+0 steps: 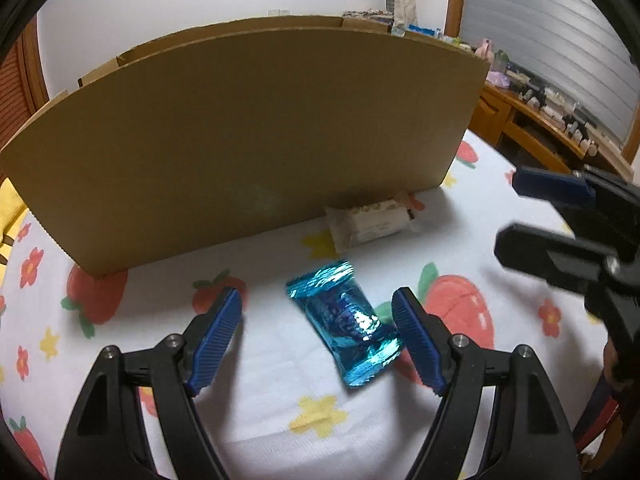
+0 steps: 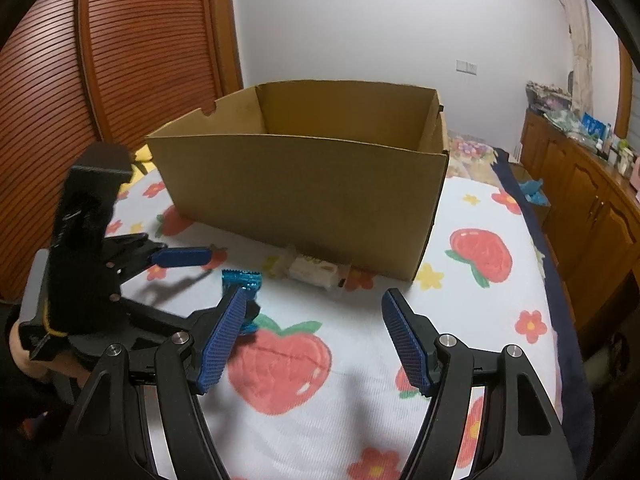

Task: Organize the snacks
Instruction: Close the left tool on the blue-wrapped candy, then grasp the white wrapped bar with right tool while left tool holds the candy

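Blue snack (image 2: 241, 280) half behind right gripper (image 2: 312, 336)

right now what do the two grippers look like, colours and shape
Both match: the left gripper and right gripper each have two glossy black plastic arms with triangular cut-outs and silver screw heads at the joints. Each arm ends in a flat blue pad with a fine ribbed, grippy surface. From the right camera, the left gripper's body is a chunky black block.
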`<state>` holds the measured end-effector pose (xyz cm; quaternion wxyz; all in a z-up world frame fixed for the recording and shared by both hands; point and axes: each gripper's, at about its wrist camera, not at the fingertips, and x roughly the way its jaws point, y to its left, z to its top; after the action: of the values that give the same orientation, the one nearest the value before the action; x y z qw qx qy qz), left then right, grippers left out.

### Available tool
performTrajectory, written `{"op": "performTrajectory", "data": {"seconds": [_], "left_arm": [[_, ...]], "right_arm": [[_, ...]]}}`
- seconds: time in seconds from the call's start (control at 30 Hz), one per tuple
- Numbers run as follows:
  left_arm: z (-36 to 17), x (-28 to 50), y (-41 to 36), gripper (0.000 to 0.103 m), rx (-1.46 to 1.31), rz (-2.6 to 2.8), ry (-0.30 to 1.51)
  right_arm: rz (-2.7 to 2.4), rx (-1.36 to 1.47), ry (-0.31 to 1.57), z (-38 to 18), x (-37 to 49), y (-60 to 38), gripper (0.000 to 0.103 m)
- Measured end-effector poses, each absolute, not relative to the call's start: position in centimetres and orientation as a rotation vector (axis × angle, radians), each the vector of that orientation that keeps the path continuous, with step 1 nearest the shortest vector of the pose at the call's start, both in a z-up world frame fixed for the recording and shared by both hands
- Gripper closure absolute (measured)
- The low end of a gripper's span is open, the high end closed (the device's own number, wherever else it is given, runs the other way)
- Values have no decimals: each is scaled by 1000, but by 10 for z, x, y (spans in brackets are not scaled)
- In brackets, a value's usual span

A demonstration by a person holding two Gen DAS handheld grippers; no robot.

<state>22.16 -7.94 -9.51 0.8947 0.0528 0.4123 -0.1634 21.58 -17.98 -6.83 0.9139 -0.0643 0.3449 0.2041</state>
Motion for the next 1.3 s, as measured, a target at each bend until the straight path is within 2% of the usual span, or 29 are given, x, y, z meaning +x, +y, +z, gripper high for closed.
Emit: {"op": "performTrajectory", "data": {"seconds": [0.17,0.27,0.43,0.5,0.6,1.3], "left_arm": [[-98,220,-69,27,114,-329,870],[-100,221,-66,37,106,-331,870],[-101,223,-66,41,107,-347,864],[-101,222,-65,61,112,-350,857],[-100,220,-63,75,119,-363,856],[-83,193,-29,78,58,-334,802]], "right_arm": [[418,-119,733,-74,230,-179,30],[403,-122,755,-82,238,-175,30],[385,-101,794,-96,251,-173,30],[381,-90,802,-99,254,-172,30],[378,-85,807,-100,258,-170,30],[327,-104,859,-116,282,-142,27]]}}
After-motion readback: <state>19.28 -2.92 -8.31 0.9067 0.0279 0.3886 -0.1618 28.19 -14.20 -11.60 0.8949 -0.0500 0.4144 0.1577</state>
